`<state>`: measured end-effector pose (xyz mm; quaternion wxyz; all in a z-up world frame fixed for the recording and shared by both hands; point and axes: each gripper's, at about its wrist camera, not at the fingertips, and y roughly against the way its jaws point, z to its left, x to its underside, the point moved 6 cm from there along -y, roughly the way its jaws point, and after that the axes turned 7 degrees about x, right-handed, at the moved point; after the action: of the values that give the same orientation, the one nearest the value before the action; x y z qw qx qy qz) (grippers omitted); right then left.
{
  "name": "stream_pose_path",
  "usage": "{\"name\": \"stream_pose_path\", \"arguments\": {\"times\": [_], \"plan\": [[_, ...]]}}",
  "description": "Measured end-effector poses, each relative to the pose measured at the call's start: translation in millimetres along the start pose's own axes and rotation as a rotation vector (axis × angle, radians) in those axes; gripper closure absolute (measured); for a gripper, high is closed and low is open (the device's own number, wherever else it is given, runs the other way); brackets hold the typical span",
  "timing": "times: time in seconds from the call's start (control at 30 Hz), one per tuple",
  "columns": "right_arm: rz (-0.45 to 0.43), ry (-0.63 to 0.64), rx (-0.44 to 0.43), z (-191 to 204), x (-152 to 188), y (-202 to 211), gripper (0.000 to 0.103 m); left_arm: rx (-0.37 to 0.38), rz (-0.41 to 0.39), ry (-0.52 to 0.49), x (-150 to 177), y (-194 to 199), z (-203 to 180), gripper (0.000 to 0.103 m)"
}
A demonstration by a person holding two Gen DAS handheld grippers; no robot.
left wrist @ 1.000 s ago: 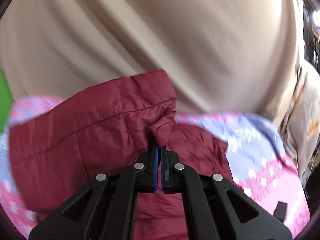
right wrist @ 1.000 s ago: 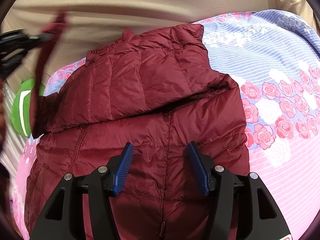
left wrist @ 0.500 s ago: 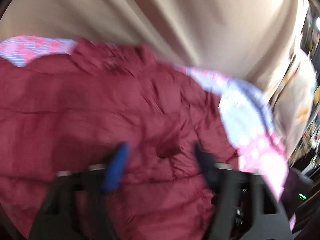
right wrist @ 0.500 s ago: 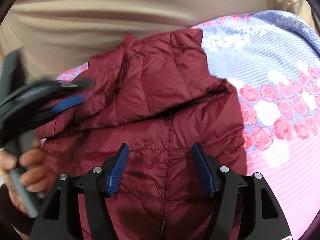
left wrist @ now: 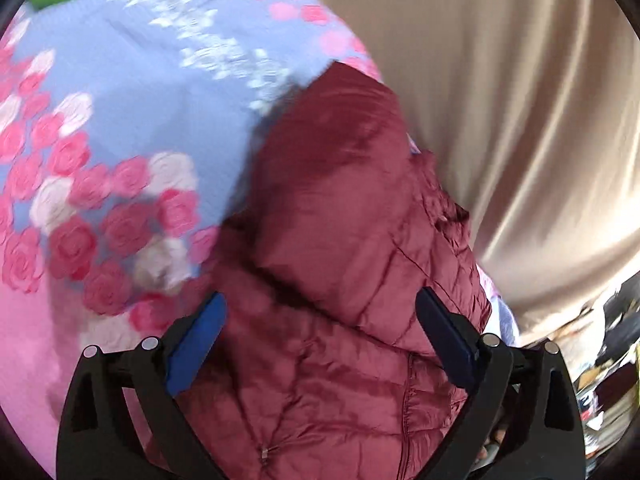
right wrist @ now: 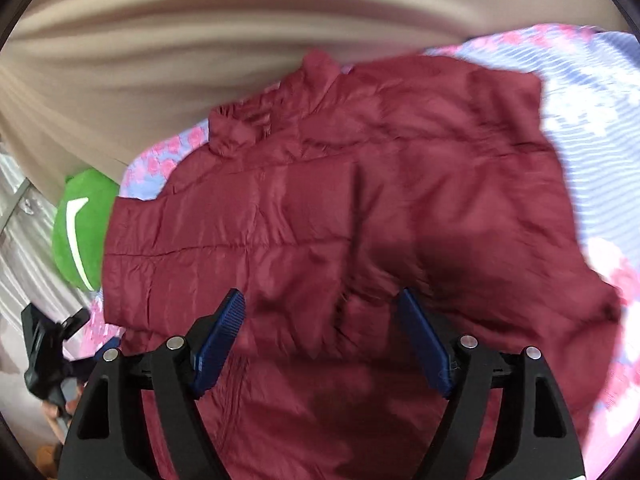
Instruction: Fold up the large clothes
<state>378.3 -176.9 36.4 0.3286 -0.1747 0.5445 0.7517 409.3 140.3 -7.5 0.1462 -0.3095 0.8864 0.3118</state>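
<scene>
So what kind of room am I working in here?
Probably a bedroom: the maroon puffer jacket lies on a rose-print bedsheet, with a beige curtain behind and a green plush toy beside it.

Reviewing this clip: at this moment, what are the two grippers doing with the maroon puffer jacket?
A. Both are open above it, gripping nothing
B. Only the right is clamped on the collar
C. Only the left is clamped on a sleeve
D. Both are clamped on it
A. The left gripper and the right gripper each show their blue fingers spread wide apart, with the maroon puffer jacket lying flat on the floral bedspread between and beyond them.
</scene>
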Motion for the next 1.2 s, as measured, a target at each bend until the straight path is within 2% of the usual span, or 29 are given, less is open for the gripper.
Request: {"name": "stream_pose_path", "arguments": {"times": [0.07, 0.13, 0.2, 0.23, 0.3, 0.37, 0.4, 0.47, 0.53, 0.63, 0.7, 0.77, 0.83, 0.93, 1.07, 1.13, 1.2], "plan": [[-0.009, 0.028, 0.037, 10.6, -1.6, -10.9, 0.037, 0.013, 0.010, -0.007, 1.4, 2.2, 1.7, 0.010], [-0.018, 0.062, 0.049, 22.7, -5.6, -16.2, 0.076, 0.042, 0.033, -0.005, 3.5, -0.4, -2.6, 0.010], [-0.035, 0.090, 0.035, 35.7, -14.8, -10.1, 0.095, 0.049, 0.052, -0.002, 2.7, -5.7, -5.1, 0.010], [-0.057, 0.099, 0.022, 43.8, -21.4, -2.9, 0.096, 0.048, 0.058, -0.005, 3.9, -9.7, -9.7, 0.010], [-0.138, 0.128, -0.010, 62.3, -39.1, 23.7, 0.098, 0.036, 0.059, -0.021, -0.5, -22.6, -15.0, 0.017], [-0.235, 0.153, -0.035, 75.8, -59.0, 58.5, 0.098, 0.023, 0.052, -0.033, -7.4, -34.1, -17.7, 0.035], [-0.288, 0.162, -0.034, 78.4, -69.2, 75.2, 0.099, 0.000, 0.041, -0.043, -11.2, -38.6, -17.4, 0.038], [-0.387, 0.159, -0.011, 70.1, -85.0, 106.3, 0.099, -0.048, 0.027, -0.075, -16.3, -48.7, -17.6, 0.049], [-0.418, 0.134, 0.023, 52.4, -93.7, 113.8, 0.099, -0.078, 0.050, -0.096, -14.4, -60.4, -16.8, 0.055], [-0.330, 0.097, 0.147, 3.9, -83.8, 75.9, 0.099, -0.175, 0.056, -0.167, -7.9, -77.8, -13.9, 0.071], [-0.214, 0.080, 0.237, -29.1, -64.5, 28.7, 0.099, -0.205, 0.041, -0.195, -5.9, -82.6, -12.1, 0.074], [-0.137, 0.060, 0.258, -52.0, -43.6, -10.8, 0.100, -0.220, 0.024, -0.200, -4.3, -82.7, -11.2, 0.079], [-0.172, 0.072, 0.250, -53.5, -36.5, -16.2, 0.101, -0.266, 0.004, -0.238, -3.8, -81.9, -13.0, 0.082], [-0.162, 0.057, 0.234, -50.7, -36.9, -16.0, 0.099, -0.306, -0.025, -0.275, 0.7, -77.5, -16.3, 0.082], [-0.156, 0.016, 0.203, -65.6, -34.5, 2.0, 0.093, -0.277, -0.045, -0.270, 5.2, -71.8, -15.0, 0.081], [-0.203, -0.012, 0.246, -65.6, -32.9, 25.1, 0.081, -0.248, -0.060, -0.250, -1.6, -68.3, -7.7, 0.080], [-0.273, -0.019, 0.290, -61.2, -34.9, 49.3, 0.079, -0.231, -0.060, -0.228, -1.2, -63.4, -0.4, 0.080]]}}
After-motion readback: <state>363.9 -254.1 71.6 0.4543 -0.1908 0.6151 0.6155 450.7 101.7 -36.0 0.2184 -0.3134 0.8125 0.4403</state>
